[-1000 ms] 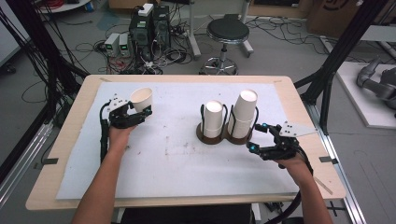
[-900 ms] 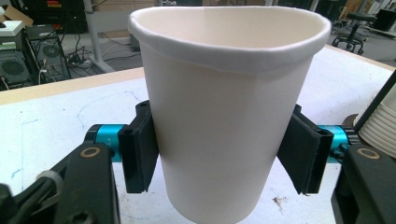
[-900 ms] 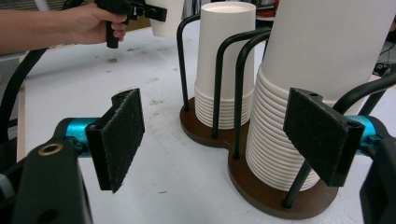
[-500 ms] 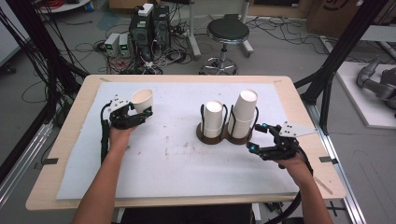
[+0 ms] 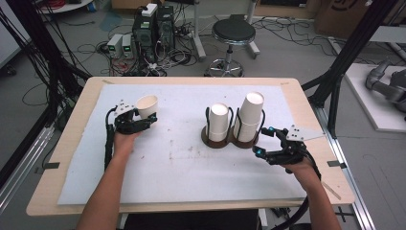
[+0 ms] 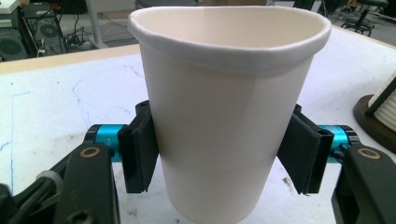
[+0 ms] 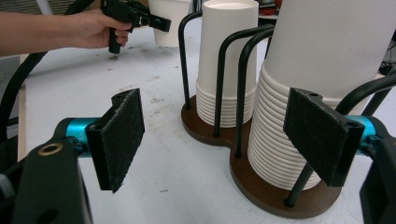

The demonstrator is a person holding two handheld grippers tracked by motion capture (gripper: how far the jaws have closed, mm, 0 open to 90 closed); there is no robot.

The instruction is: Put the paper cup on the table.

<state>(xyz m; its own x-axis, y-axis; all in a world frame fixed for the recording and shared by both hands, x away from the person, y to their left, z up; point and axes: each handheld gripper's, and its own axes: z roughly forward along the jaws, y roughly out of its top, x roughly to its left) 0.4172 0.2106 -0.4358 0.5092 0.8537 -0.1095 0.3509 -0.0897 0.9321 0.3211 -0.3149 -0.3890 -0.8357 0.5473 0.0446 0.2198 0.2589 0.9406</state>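
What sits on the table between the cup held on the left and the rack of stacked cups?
Nothing: in the high view, a bare stretch of white mat separates the held cup from the cup rack.

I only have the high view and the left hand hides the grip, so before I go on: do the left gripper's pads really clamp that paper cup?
Observer: Yes. In the left gripper view both pads press the single cup low on its wall, and the rim is squeezed out of round.
Operator: Is the right gripper touching the holder?
Observer: No. In the right gripper view the right gripper stands wide open, short of the cup holder, with the taller stack ahead between its pads.
Operator: Are the stacked cups rim down?
Observer: Yes. The right gripper view shows the rolled rims of the shorter stack layered at its bottom.
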